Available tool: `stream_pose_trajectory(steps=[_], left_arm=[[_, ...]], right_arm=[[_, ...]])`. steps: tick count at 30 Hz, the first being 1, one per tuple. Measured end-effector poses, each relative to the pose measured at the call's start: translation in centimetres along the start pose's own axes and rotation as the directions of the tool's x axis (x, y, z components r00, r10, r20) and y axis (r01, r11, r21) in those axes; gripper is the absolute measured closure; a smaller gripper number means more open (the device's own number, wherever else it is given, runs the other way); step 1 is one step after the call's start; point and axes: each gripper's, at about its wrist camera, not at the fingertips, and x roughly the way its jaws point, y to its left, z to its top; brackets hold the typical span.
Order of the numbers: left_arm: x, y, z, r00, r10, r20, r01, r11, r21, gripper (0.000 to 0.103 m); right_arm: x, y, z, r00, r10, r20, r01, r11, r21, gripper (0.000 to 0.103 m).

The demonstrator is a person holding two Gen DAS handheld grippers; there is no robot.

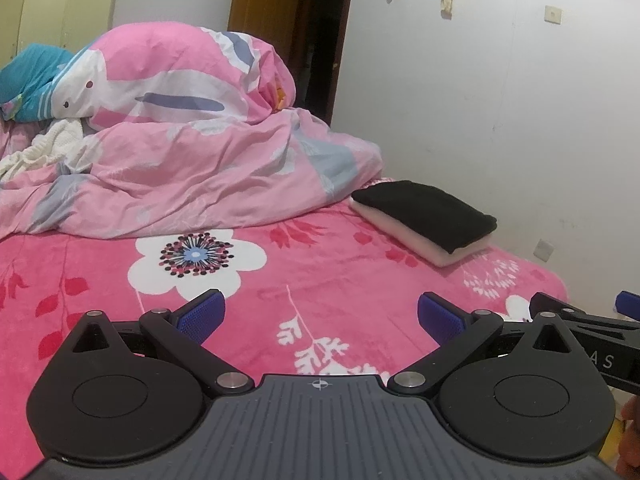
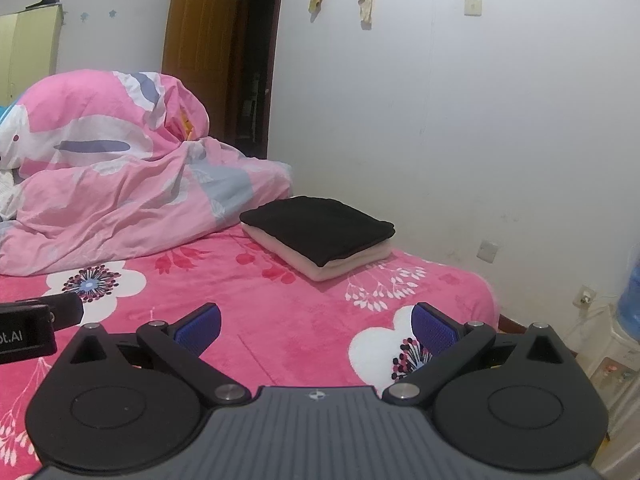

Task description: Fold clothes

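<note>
A folded black garment [image 1: 426, 212] lies on top of a folded pale pink one [image 1: 460, 254] at the bed's far right edge; the stack also shows in the right wrist view [image 2: 320, 228]. My left gripper [image 1: 320, 314] is open and empty above the pink flowered bedspread [image 1: 280, 280]. My right gripper [image 2: 316, 326] is open and empty too, hovering over the bedspread [image 2: 280, 304] short of the stack. Part of the right gripper [image 1: 592, 324] shows at the right of the left wrist view. Part of the left gripper [image 2: 36, 324] shows at the left of the right wrist view.
A bunched pink duvet [image 1: 180, 140] fills the back of the bed, with a white knit item [image 1: 48, 148] and a teal pillow [image 1: 32, 80] at far left. A white wall [image 2: 480, 140] runs along the right. A water dispenser [image 2: 628, 320] stands past the bed corner.
</note>
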Motion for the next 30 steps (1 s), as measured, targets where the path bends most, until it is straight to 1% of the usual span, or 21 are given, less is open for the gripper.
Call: stream_pose_trajectory(steps=[30], left_arm=[[0.01,-0.85,-0.51,1.000,-0.004,-0.007,0.004,0.999,0.039,0.000]], right_arm=[[0.05,-0.18,-0.17,1.000,-0.012,-0.004,0.012,1.000,-0.007,0.000]])
